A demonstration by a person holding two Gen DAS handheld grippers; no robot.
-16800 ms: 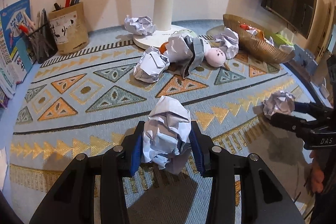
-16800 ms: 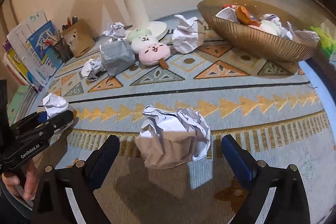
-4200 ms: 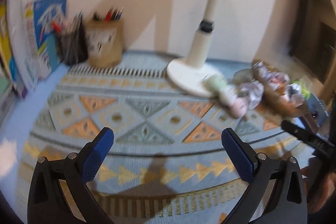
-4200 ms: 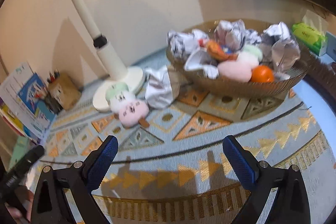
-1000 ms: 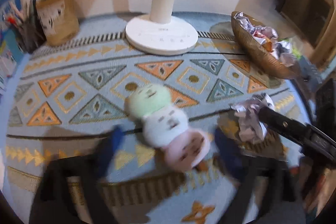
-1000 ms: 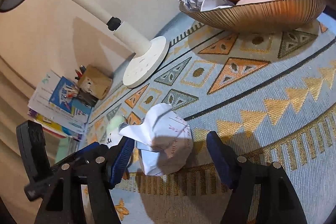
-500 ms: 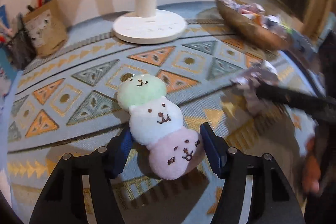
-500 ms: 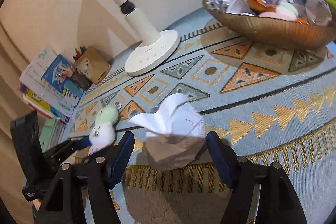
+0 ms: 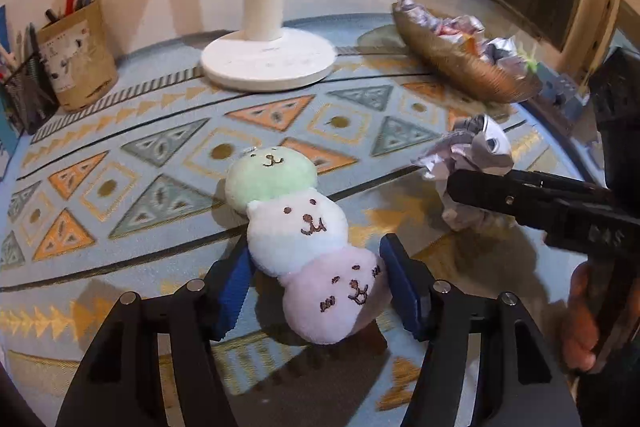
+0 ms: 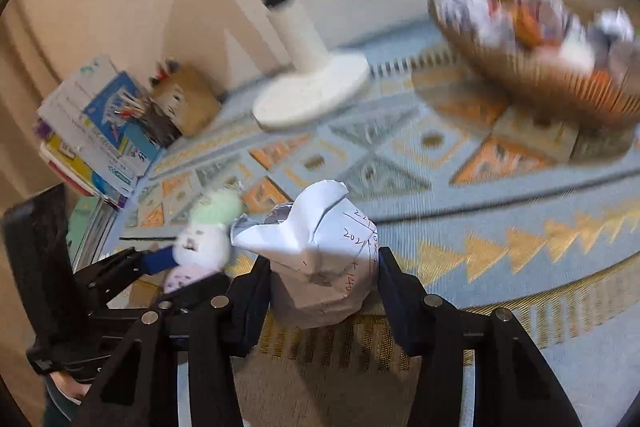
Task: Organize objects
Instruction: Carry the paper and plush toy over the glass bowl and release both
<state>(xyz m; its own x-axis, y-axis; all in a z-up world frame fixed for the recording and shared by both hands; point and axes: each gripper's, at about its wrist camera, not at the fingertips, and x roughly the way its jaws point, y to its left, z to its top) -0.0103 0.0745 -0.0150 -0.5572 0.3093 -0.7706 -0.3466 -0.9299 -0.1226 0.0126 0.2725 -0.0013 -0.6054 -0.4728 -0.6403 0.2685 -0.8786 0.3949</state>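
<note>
Patterned blue cloth [image 9: 132, 147] with orange and grey triangles covers the desk, which backs onto a cream wall. At far left, in the right wrist view, books [image 10: 96, 131] stand stacked on edge; next to them are a wire mesh pen holder [image 9: 24, 95] and a brown paper pen cup [image 9: 80, 59] holding pens. Right of these, at the back centre, stands a white lamp base [image 9: 268, 59] with its upright stem. In front of it, near the middle of the cloth, lies a plush toy [image 9: 304, 243] made of three animal faces in a row: green, white, then pink. The left gripper [image 9: 312, 291] has its blue-padded fingers on either side of the toy's pink end, pressed close against it, so it appears to be gripping the toy. To the right, the right gripper [image 10: 324, 283] is clamped on a crumpled paper ball [image 10: 320, 259] with handwriting on it, held just above the cloth. A person's hand [image 9: 580, 319] grasps that gripper's handle at the right edge. Farther right, at the back, a gold ribbed bowl [image 9: 460, 67] sits on the cloth, filled with more crumpled paper and small coloured items that are blurred.
</note>
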